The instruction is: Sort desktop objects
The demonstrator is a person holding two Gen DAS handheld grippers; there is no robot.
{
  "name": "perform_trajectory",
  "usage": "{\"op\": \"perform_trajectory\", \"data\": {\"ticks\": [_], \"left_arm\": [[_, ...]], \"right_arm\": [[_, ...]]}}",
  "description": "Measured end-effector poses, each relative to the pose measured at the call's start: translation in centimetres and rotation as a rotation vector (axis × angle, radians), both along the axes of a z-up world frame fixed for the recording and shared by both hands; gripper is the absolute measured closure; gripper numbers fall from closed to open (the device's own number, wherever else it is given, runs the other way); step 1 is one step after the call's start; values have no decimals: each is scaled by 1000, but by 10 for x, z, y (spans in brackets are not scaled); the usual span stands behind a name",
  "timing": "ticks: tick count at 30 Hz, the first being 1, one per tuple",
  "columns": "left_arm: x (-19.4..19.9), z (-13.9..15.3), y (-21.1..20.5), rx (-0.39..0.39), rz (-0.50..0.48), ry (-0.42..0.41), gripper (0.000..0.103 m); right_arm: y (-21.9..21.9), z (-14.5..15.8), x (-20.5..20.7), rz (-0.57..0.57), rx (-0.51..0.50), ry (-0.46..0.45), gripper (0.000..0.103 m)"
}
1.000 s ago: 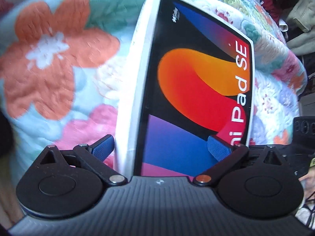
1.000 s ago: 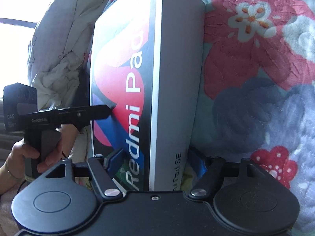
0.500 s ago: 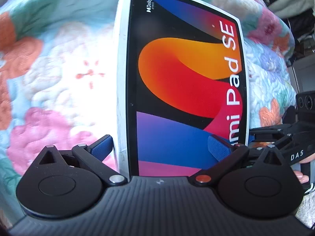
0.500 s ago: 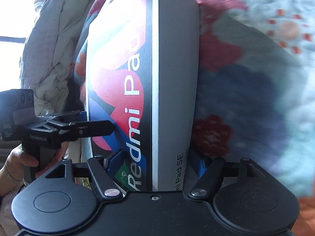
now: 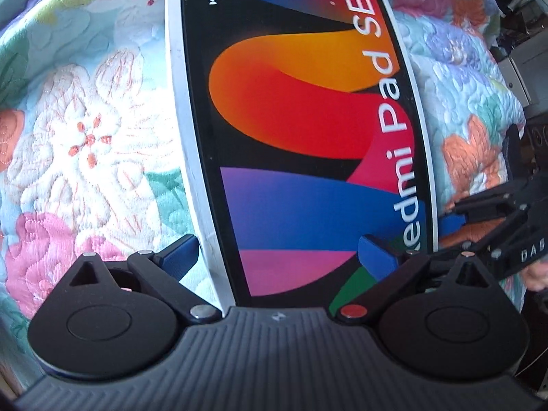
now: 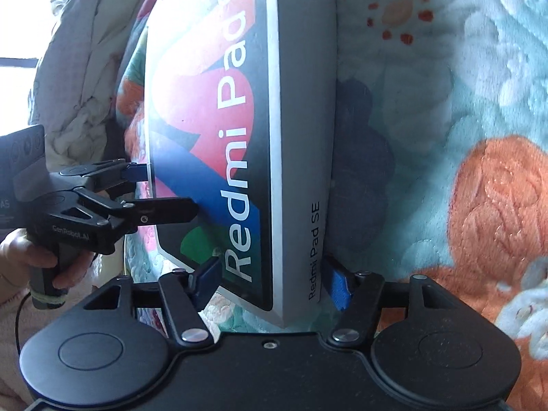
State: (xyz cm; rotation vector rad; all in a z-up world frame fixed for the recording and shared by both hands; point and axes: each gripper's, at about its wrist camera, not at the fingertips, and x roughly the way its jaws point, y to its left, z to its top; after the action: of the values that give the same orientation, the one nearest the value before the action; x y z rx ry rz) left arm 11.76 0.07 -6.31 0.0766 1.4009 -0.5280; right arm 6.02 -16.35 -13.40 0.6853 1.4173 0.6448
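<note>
Bright daylight blows out the window (image 6: 13, 17); fisheye edges bend.

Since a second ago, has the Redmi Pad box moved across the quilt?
Yes. In the left wrist view the Redmi Pad box has shifted right over the floral quilt; its orange flower now sits at the left edge.

Setting: a home, most likely a bedroom. A quilted floral bedspread (image 5: 102, 130) fills both wrist views as the surface below. In the right wrist view, a bunched pale duvet (image 6: 78, 68) sits at 10 o'clock beside bright window light.
</note>
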Motion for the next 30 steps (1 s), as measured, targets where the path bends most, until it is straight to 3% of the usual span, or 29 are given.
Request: {"op": "perform_trajectory", "data": {"ticks": [3,10,13,17,25,30], "left_arm": [[-3,1,3,-15,-20,2,3],[0,12,10,-66,34,14,4],[3,17,12,-86,52,8,4],[6,20,13,-102,70,7,4],[7,24,6,-80,67,-13,4],[3,23,-3,-20,16,-38,4]], "right_arm": [[-7,6,-3,-2,34,-9,44],[-3,21,-3,7,43,-53,46],[-11,27,-4,-8,41,-69,56],[-18,31,-4,-22,59,-83,56],[-10,31,3,-45,63,-76,57],[-11,29,4,-42,46,-71,57]]}}
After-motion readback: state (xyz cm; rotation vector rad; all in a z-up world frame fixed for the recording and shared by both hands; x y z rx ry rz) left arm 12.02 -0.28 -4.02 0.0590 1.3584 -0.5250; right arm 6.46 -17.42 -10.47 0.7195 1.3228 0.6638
